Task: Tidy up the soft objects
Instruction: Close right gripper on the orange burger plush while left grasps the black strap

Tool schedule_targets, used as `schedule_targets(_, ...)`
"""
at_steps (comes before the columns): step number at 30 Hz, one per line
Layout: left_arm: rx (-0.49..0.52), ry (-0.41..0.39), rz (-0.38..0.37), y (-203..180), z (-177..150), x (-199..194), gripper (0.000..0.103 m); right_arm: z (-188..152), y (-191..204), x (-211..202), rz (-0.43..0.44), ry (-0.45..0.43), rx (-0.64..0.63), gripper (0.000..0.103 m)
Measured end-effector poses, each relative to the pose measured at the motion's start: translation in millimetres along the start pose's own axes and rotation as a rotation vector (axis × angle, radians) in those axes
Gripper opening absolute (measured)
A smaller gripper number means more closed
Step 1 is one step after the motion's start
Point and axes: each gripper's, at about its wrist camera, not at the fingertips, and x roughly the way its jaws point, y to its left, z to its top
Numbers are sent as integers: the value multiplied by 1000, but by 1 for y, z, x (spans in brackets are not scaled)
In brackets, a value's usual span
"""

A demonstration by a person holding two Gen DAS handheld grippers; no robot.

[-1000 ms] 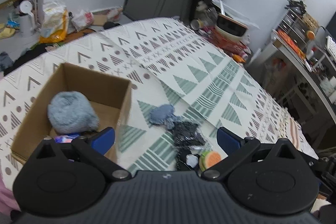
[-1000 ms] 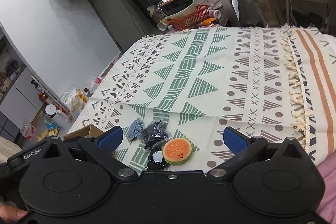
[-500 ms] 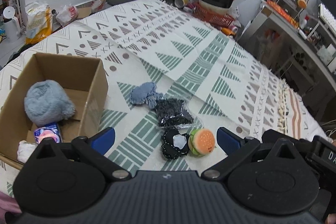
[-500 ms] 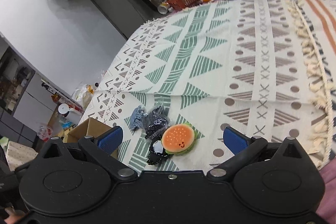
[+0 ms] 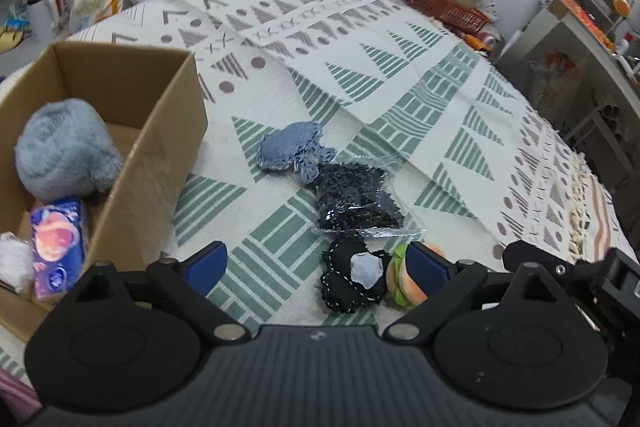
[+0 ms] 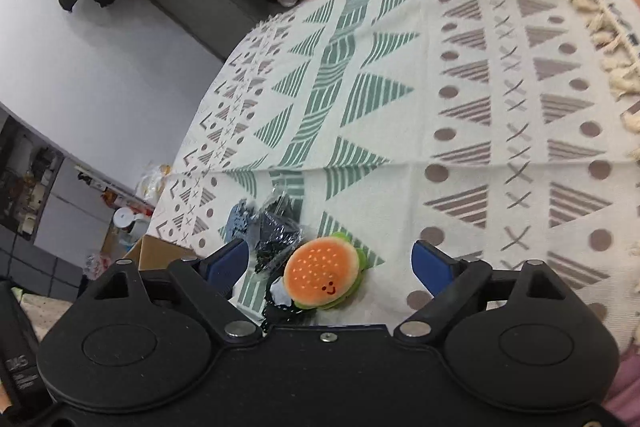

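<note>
A cardboard box (image 5: 168, 131) stands on the patterned blanket at the left, holding a grey fluffy ball (image 5: 64, 147), a purple tissue pack (image 5: 58, 243) and something white (image 5: 12, 261). To its right lie a denim patch (image 5: 290, 149), a bagged dark patch (image 5: 356, 203), a black patch with a pale centre (image 5: 354, 279) and a burger plush (image 5: 400, 281). My left gripper (image 5: 318, 263) is open above the black patch. My right gripper (image 6: 330, 261) is open around the burger plush (image 6: 324, 273), not touching it; the dark patches (image 6: 276, 231) lie just behind.
The blanket (image 6: 460, 99) spreads wide to the right with a tasselled edge (image 6: 600, 11). Beyond the far edge sit a red basket (image 5: 452, 11), bowls and jars. A shelf unit (image 5: 580, 39) stands at the right; bags (image 5: 94, 3) lie on the floor at the left.
Both grippers have come lower and closer to the pile of patches. The burger plush now sits between my right gripper's fingers; the left view has swung right from the box.
</note>
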Motion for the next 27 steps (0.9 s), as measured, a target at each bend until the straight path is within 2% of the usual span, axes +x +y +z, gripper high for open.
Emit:
schedule_targets(4,-28,31,-12,-1,-2,16,85,0,-3,15,11,32,5,89)
schedule_targets(6,-36,53,-16,-2,-4,24,77,1,-5,22,20,49,4,86)
schedule_targets(11,-50,86,-19,-6,-6,41,61,2,-12,41,31,102,28,72)
schedule_targets(19,-45,103,-31,-14,-6,55,60,2,-21,55,29,136,52,69)
schedule_targets(25,-5,134,-26,-22,-7,61,59,4,-23,58,44,144,55,66)
schedule_targets(27,-6,148,-23,-22,-7,61,53,5,-22,58,46,149,47,65)
